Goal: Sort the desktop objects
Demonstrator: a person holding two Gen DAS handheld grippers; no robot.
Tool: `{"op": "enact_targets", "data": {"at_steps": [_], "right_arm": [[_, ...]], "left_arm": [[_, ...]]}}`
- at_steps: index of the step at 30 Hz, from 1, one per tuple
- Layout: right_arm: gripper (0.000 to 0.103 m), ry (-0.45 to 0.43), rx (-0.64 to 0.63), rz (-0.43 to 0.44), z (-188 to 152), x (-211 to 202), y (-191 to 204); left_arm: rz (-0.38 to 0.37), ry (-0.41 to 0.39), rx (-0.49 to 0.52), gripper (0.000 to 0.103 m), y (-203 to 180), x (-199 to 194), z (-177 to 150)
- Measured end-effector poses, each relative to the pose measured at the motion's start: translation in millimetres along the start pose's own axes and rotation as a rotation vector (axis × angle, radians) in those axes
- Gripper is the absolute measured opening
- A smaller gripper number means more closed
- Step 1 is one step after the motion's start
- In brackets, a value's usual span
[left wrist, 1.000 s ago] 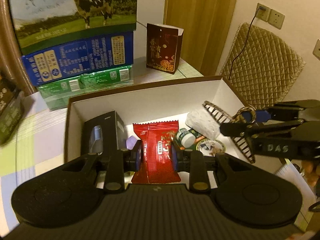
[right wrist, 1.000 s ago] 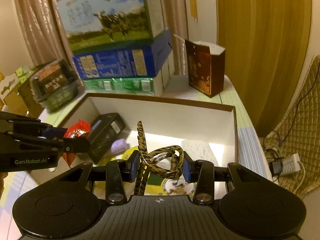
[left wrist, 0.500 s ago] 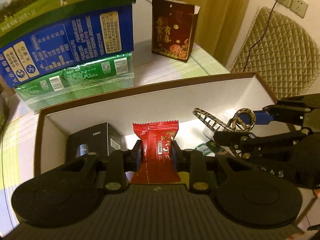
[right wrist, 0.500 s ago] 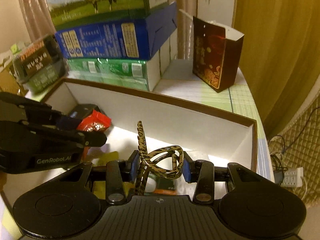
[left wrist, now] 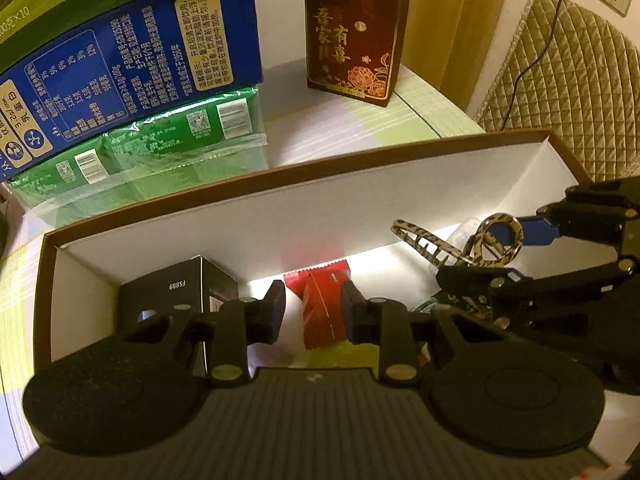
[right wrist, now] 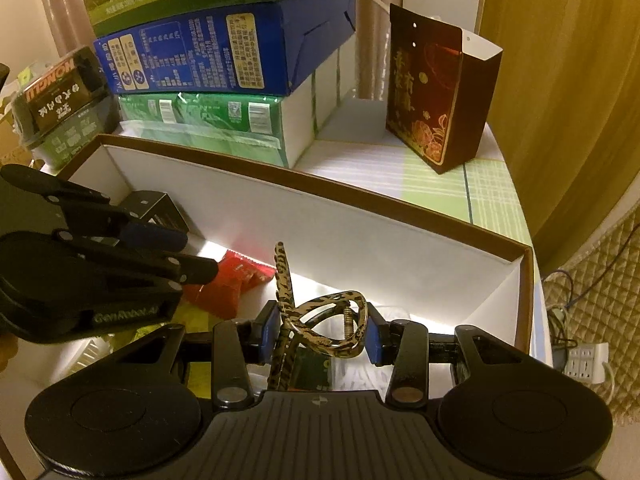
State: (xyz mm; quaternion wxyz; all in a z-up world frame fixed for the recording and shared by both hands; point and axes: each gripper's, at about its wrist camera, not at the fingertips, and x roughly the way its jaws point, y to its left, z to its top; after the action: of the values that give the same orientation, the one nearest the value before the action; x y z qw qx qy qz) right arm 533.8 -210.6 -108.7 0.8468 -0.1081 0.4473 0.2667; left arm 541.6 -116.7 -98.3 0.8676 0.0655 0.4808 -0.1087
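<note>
A brown-rimmed white box (left wrist: 280, 178) lies open below both grippers. My left gripper (left wrist: 314, 308) is low inside it, shut on a red snack packet (left wrist: 324, 308) that sits twisted and tipped away between the pads. From the right wrist view the left gripper (right wrist: 200, 256) has the red packet (right wrist: 240, 280) poking out past its fingertips. My right gripper (right wrist: 320, 332) is shut on a leopard-print hair claw clip (right wrist: 332, 320), held over the box's right half. The left wrist view shows this clip (left wrist: 500, 236) in the right gripper (left wrist: 496, 256). A black carton (left wrist: 180, 284) stands in the box's left end.
Behind the box are stacked cartons: a blue one (left wrist: 120, 68) on a green pack (left wrist: 160, 152). A dark red gift bag (left wrist: 352, 40) stands on the striped cloth. Dark noodle bowls (right wrist: 60, 92) sit at the far left. A quilted chair back (left wrist: 560, 80) and a power strip (right wrist: 588, 364) lie to the right.
Both grippers have moved forward and down into the box. The red packet has tipped and twisted between the left pads. The clip sits the same in the right gripper.
</note>
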Motion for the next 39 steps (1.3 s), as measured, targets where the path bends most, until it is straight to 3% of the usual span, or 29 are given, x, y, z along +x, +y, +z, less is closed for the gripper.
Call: {"op": "enact_targets", "data": {"at_steps": [14, 26, 28, 30, 32, 34, 39], "right_arm": [[0.04, 0.009, 0.001, -0.001, 3.1, 9.4, 4.2], [0.04, -0.015, 0.002, 0.031, 9.0, 9.9, 14.1], [0.041, -0.02, 0.006, 0.048, 7.1, 3.5, 14.4], [0.05, -0.027, 0.013, 0.063, 2.9, -4.9, 14.4], [0.073, -0.048, 0.017, 0.069, -3.8, -16.2, 14.4], [0.08, -0.077, 0.022, 0.066, -10.8, -28.0, 14.5], [0.095, -0.121, 0.061, 0.082, -24.6, -53.9, 12.6]], "left_arm": [[0.042, -0.017, 0.012, 0.038, 7.8, -9.2, -1.1], [0.06, -0.033, -0.03, 0.055, 23.7, -26.0, -10.2], [0.058, -0.041, -0.047, 0.064, 26.9, -31.7, -11.2], [0.052, -0.051, -0.058, 0.066, 28.9, -37.6, -12.5], [0.056, -0.063, -0.061, 0.069, 29.9, -44.8, -14.7], [0.058, -0.083, -0.068, 0.077, 31.0, -53.9, -17.2], [0.055, -0.126, -0.085, 0.087, 29.6, -76.3, -23.5]]}}
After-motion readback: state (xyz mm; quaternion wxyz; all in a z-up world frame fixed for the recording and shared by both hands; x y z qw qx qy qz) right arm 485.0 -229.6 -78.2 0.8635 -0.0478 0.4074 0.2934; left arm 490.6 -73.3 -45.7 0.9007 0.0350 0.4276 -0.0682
